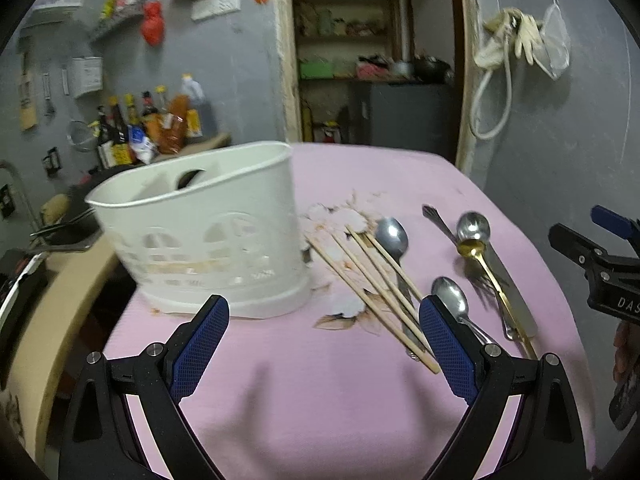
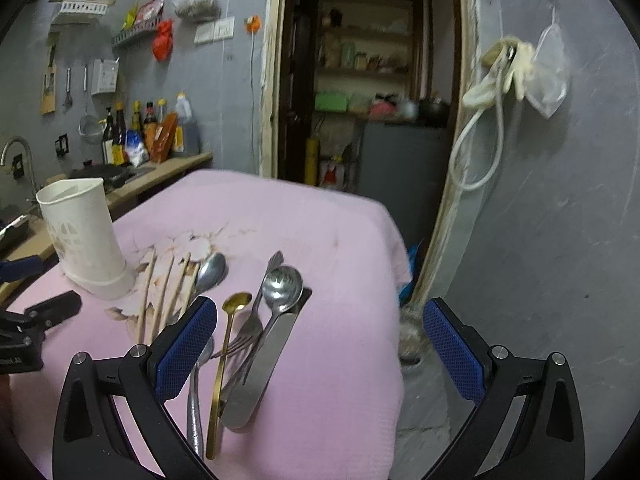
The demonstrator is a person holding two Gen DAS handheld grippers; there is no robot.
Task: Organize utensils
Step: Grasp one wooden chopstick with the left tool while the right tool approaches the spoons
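Utensils are all laid out on the pink tablecloth [image 1: 280,380] right now, nothing picked up. My left gripper [image 1: 324,344] sits low in the middle of the left wrist view, blue pads spread wide with just cloth between them. My right gripper [image 2: 320,344] is the same deal in its own view, wide apart and empty, hanging over the right edge of the table.

The white caddy [image 1: 208,240] stands upright in the centre-left of the left wrist view; in the right one it's over at the left edge. It has dividers inside, and I can't tell what's in the compartments.

Just right of the caddy, four wooden chopsticks [image 1: 372,280] lie fanned out diagonally over a flower print on the cloth, with a steel spoon [image 1: 394,240] lying partly under them. A smaller spoon [image 1: 452,300] sits right beside my left gripper's right pad.

Further right there's a little heap: a gold spoon [image 2: 226,348], a fork [image 2: 250,328], a butter knife [image 2: 260,368] and another steel spoon [image 2: 284,284] all overlapping, touching each other. One more steel spoon handle [image 2: 195,404] lies beside the gold one, partly hidden behind my right gripper's left pad.

Bottles [image 2: 140,132] line the counter in the upper left of the right view.
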